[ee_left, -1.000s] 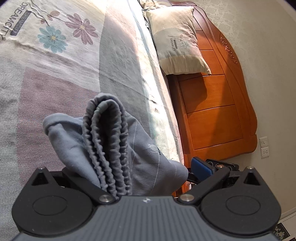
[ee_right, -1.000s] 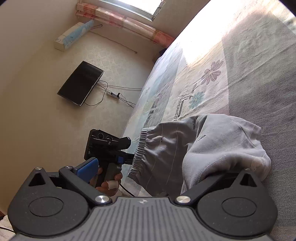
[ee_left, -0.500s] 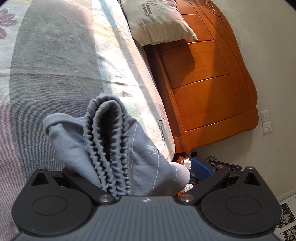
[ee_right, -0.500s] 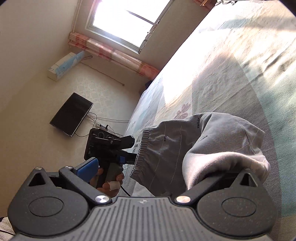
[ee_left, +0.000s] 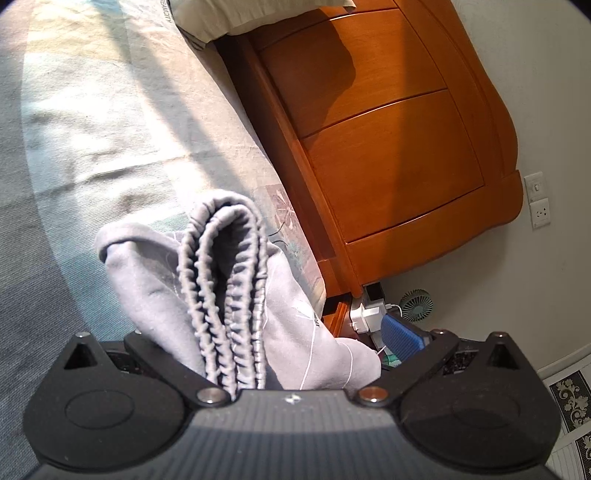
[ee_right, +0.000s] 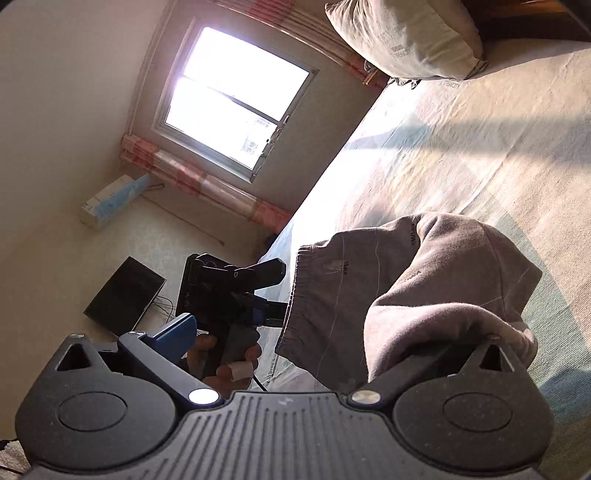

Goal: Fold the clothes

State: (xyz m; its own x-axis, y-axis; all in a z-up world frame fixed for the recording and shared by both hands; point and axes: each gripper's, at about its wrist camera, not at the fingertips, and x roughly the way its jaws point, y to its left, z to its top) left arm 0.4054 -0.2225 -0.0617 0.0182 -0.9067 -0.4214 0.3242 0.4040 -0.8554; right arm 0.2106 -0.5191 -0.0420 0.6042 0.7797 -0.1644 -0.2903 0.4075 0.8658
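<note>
— Left gripper [ee_left: 269, 332]: what is being held, and what has changed?

— It is clamped on the grey jersey trousers with the gathered elastic waistband [ee_left: 229, 295]; the bunched cloth fills the gap right up to the blue pad. A second ago flowered bedding was seen beyond it; now the orange wooden headboard [ee_left: 388, 147] and only a corner of the cream printed pillow [ee_left: 258, 14] are seen. The bundle has been swung toward the pillow end of the pale patterned bedcover [ee_left: 110, 129].

— And from the right wrist?

— The right gripper [ee_right: 336, 332] is draped with trouser cloth over one finger, the other blue pad standing bare; whether it is closed cannot be told. The pillow and the bright window [ee_right: 236, 99] have come into view, so the same swing is confirmed.

— What is meant for the task?

— A carry is judged to be under way, not a fold; the trousers are held off the cover, below the pillow, and nothing has been laid flat yet.

— How do they look?

— Doubled at the waistband, limp, soft, with thin pale seams and small print.
</note>
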